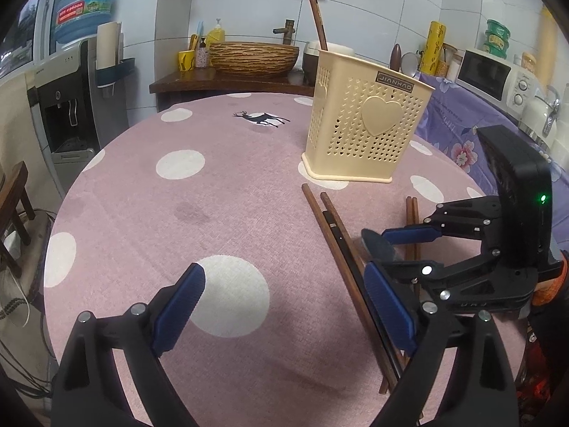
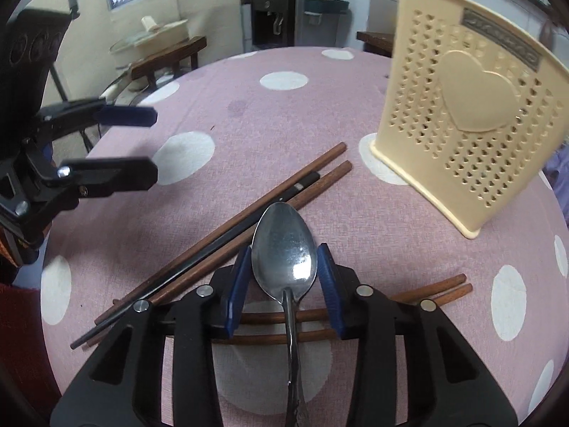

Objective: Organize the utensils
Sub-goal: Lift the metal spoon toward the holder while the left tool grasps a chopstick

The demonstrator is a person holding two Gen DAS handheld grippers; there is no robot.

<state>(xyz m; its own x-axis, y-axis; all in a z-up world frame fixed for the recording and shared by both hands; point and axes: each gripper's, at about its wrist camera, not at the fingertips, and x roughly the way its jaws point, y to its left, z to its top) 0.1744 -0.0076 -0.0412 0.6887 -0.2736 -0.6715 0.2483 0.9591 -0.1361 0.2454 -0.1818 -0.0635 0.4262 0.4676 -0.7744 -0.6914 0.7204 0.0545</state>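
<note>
A metal spoon [image 2: 284, 245] lies over brown chopsticks on the pink dotted tablecloth [image 2: 284, 114]. My right gripper [image 2: 284, 249] is shut on it, its blue pads against both sides of the bowl, with the handle running back under the camera. Two brown chopsticks and a black one [image 2: 249, 213] lie slanted to the left of the spoon; a brown pair [image 2: 437, 288] crosses beneath the gripper. The cream perforated holder [image 1: 366, 121] stands upright behind, one chopstick [image 1: 317, 21] in it. My left gripper [image 1: 284, 274] hovers open over the cloth, nothing between its fingers, left of the right gripper [image 1: 373, 249].
A water dispenser [image 1: 67, 106] and a wooden chair [image 1: 14, 195] stand off the table's left edge. Behind the table is a wooden counter with a woven basin [image 1: 254, 57]. A microwave [image 1: 498, 74] and a purple floral cloth [image 1: 458, 124] are to the right.
</note>
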